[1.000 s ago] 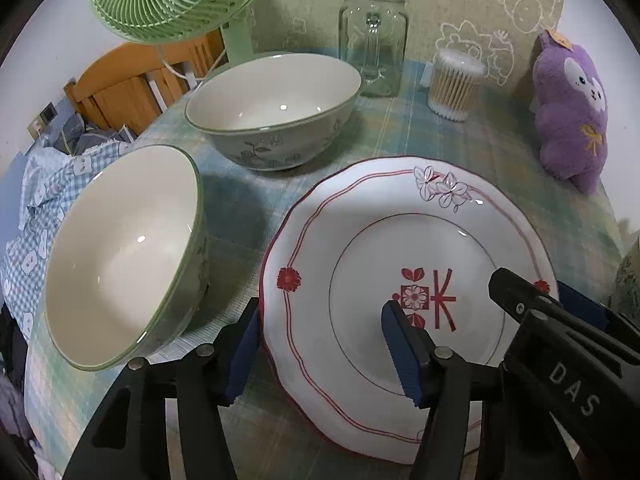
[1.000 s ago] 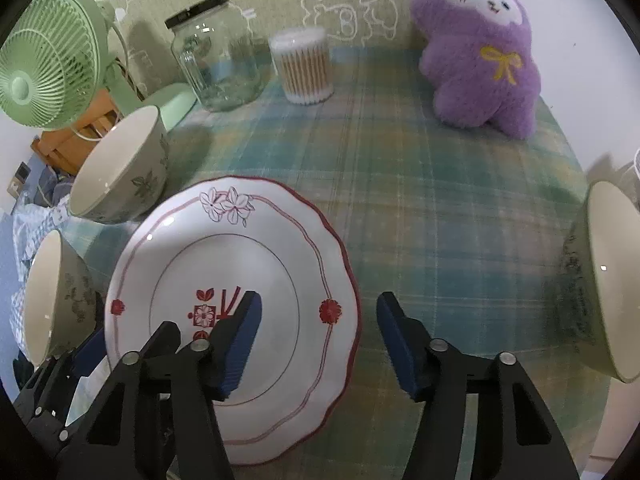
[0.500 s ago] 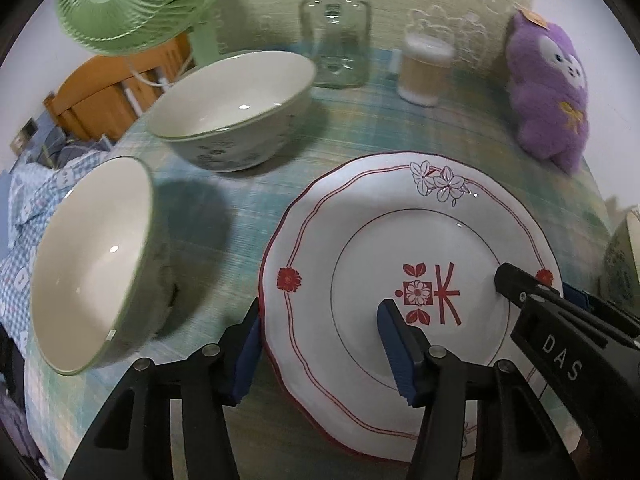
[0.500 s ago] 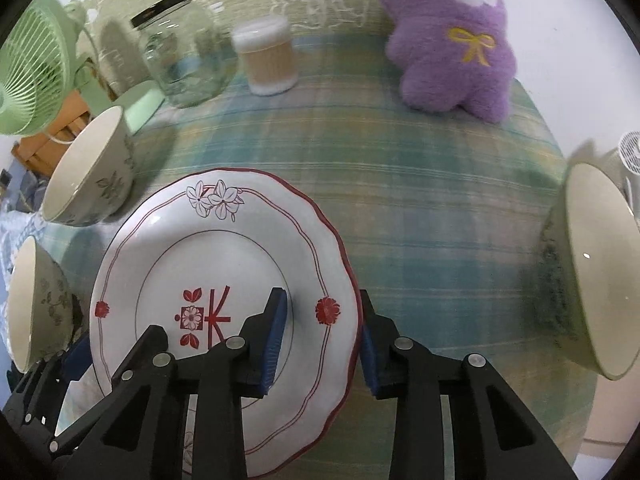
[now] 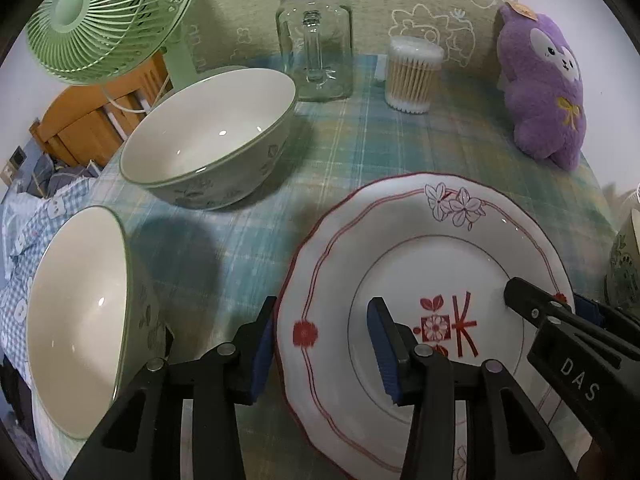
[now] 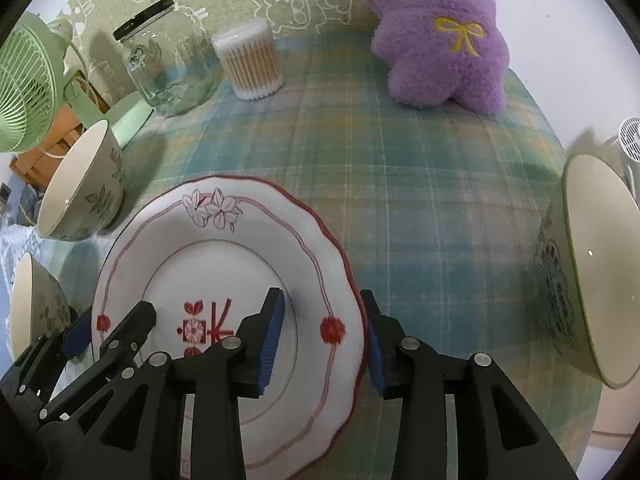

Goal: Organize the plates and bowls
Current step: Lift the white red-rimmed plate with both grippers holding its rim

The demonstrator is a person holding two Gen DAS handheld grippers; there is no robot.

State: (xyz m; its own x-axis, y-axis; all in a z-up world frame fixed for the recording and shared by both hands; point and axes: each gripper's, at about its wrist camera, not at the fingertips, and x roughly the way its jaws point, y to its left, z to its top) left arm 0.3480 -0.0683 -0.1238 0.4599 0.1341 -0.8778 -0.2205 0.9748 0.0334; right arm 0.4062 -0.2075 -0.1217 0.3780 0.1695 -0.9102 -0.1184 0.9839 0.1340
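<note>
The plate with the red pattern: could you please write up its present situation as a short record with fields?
Item: plate, white, red scalloped rim
Surface: plaid tablecloth
Left gripper: straddles the plate's left rim, jaws closing
Right gripper: straddles the plate's right rim, jaws opening
Firm grip: cannot tell
Nearby bowls: two left of the plate, one to its right
Behind: glass jar, cotton swabs, purple plush, green fan
</note>
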